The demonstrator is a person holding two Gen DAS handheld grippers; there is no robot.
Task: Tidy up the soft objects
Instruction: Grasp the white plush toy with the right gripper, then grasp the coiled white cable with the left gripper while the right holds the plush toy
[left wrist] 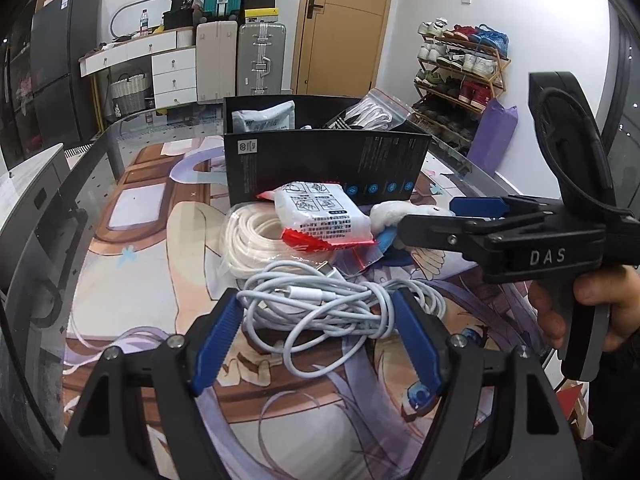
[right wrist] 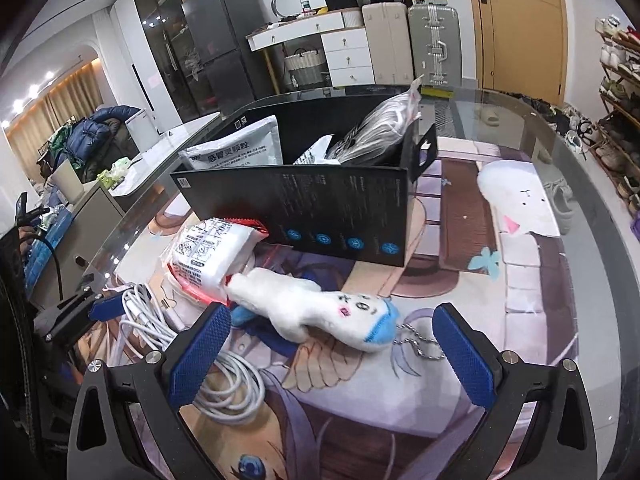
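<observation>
On the glass-topped table with the printed cartoon mat (left wrist: 132, 240), just in front of the tall black cardboard box (left wrist: 320, 164), the loose items lie in a heap.

Left gripper (left wrist: 318, 320): blue pads apart, straddling the tangled bundle of thin white charging cable (left wrist: 332, 308). Pads close to the coils on both sides, not visibly pressing.

Right gripper (right wrist: 332, 344): jaws wide apart, holding nothing. The white plush keychain toy with a blue cap and bead chain (right wrist: 320, 312) lies slantwise between the pads, cap end nearer the right pad, its far end touching the white sealed packet with red crimped edges (right wrist: 212, 252).

Risks, as I judge them:
- Cable bundle is loose; a pinch may catch only some loops, the rest trailing and dragging the thick coil of white tubing (left wrist: 248, 240) just behind.
- Plush sits off-centre; closing may nip the chain alone, or shove the packet.
- Both tools work close together; the lifted cable may snag the right one.
- Box already holds standing bags; drops may tip out.
</observation>
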